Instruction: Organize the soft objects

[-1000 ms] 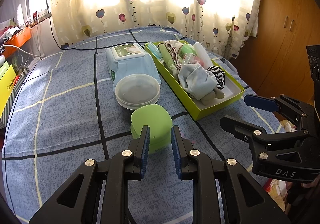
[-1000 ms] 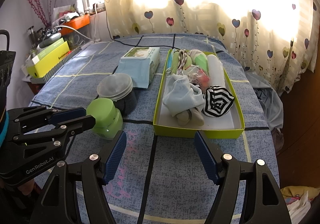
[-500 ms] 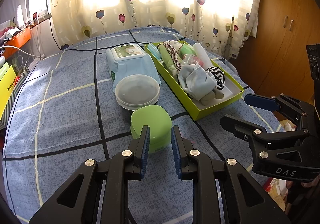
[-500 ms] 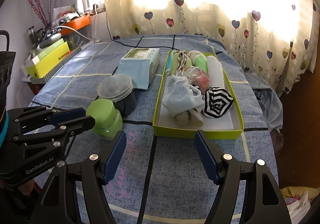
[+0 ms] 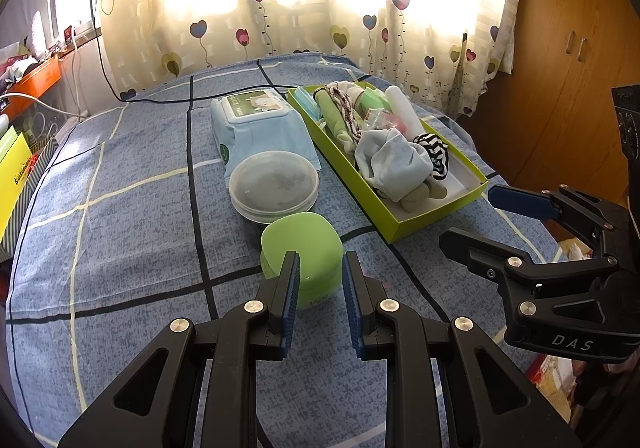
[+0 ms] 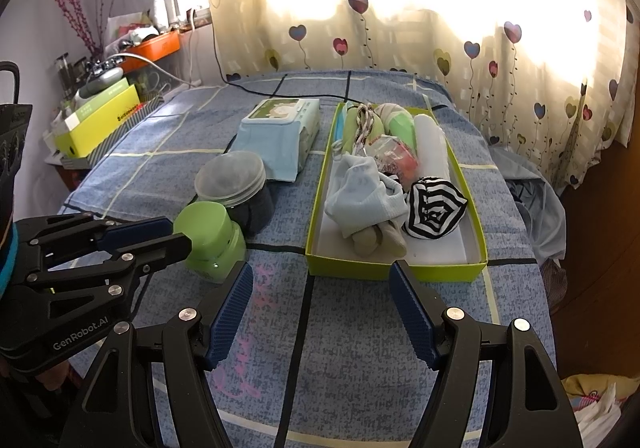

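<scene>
On the blue bedspread [image 6: 360, 348], the socks [image 6: 362, 200] lie in the green box [image 6: 396, 270] near its right edge, while the left gripper [image 5: 319, 280] is narrowly parted and empty, the right gripper [image 6: 322, 312] wide and empty.

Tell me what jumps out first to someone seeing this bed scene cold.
The lime-green box on the right of the blue plaid bedspread, crammed with soft things, a black-and-white striped bundle at its near end. Left of it, a green jar stands just ahead of the left gripper; the right gripper hovers open.
</scene>
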The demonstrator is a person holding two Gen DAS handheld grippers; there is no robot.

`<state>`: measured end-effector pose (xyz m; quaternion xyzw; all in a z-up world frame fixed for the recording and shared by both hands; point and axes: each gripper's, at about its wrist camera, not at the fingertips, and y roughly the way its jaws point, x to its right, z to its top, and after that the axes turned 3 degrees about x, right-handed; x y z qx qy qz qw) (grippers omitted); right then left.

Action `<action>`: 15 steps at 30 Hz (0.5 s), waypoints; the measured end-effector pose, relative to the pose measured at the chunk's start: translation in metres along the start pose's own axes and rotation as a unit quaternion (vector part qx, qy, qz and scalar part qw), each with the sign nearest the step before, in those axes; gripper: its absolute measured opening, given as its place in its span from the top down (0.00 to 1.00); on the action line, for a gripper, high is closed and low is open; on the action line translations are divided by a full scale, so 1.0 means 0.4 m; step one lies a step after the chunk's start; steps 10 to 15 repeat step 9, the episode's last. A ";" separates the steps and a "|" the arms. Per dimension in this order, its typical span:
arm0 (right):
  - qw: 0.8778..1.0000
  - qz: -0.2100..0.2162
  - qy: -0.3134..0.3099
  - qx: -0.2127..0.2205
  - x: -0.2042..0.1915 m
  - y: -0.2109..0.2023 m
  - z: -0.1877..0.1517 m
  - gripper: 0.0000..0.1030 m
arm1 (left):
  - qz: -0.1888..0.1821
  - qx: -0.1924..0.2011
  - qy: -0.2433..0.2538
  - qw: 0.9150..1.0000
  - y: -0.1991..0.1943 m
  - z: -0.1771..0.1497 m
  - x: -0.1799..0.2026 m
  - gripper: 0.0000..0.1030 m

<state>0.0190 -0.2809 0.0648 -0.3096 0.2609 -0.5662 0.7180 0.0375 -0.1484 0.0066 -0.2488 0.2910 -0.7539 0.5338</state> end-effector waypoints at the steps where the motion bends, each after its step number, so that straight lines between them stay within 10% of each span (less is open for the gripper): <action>1: 1.000 0.000 0.000 0.000 0.000 0.000 0.000 0.31 | -0.001 0.000 0.000 1.000 0.000 0.000 0.000 0.78; 15: 1.000 0.000 0.001 0.001 0.002 0.000 0.000 0.31 | -0.012 0.002 0.003 1.000 -0.002 0.004 -0.002 0.78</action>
